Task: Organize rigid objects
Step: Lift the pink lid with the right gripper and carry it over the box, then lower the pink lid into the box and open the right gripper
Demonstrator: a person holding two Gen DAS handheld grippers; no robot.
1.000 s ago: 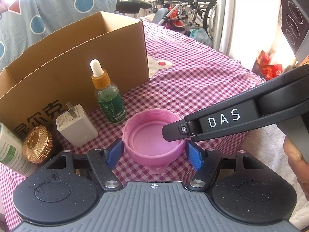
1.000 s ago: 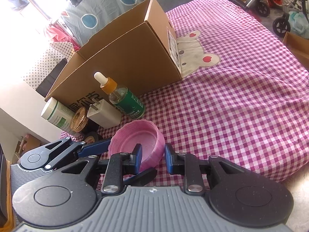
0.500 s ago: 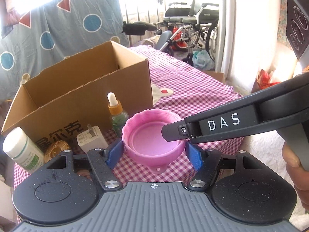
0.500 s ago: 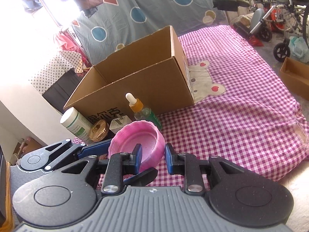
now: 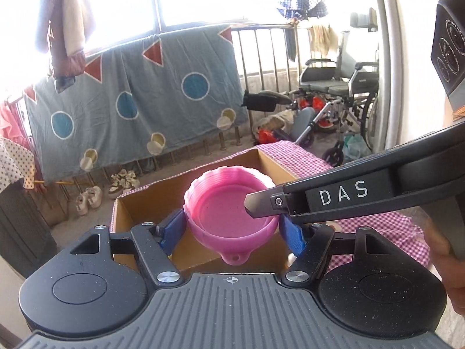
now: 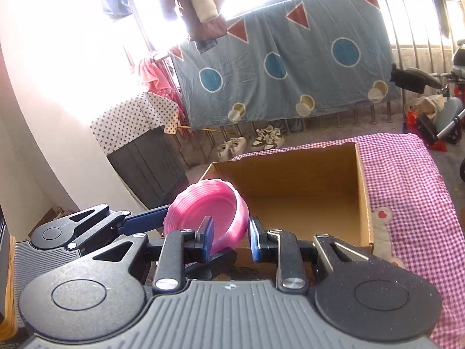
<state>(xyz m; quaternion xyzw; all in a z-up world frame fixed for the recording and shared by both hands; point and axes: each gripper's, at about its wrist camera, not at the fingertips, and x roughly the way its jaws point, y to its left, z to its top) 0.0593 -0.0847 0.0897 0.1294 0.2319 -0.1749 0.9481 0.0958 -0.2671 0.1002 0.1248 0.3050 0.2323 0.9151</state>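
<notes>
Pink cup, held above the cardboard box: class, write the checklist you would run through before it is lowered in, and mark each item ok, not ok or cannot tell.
1. Left gripper pads sit on both outer sides of the pink cup: ok.
2. Right gripper pinches the cup wall, one finger inside, one outside: ok.
3. Cup is lifted free of the checked cloth: ok.
4. Cardboard box has its top open: ok.
5. Visible box floor is bare: ok; the near part is hidden: cannot tell.
6. Cup is level: not ok, tilted in the right wrist view.

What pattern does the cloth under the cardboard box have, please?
The cloth under the cardboard box is pink-and-white gingham check, clearest in the right wrist view.
</notes>
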